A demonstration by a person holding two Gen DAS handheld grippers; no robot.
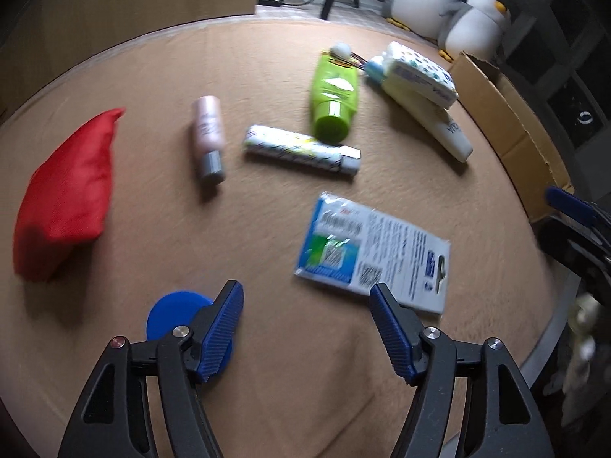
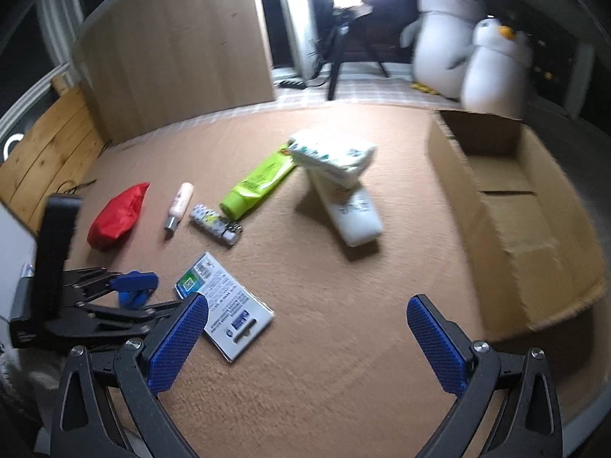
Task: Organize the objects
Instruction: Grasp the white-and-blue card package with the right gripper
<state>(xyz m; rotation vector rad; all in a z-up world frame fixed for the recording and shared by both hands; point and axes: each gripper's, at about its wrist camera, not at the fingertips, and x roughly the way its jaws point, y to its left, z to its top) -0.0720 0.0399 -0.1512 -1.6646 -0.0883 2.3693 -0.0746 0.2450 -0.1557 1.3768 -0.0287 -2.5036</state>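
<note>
Loose items lie on a tan cloth-covered table. My left gripper is open and empty, low over the near edge. A flat blue-and-white packet lies just ahead of it, and a blue round lid sits by its left finger. Farther off are a red pouch, a pink bottle, a patterned tube, a green tube, a white tube and a tissue pack. My right gripper is open and empty, right of the packet.
An open cardboard box stands at the table's right side, seemingly empty. Two plush penguins sit behind it. A wooden panel and a tripod stand beyond the far edge. The left gripper shows in the right wrist view.
</note>
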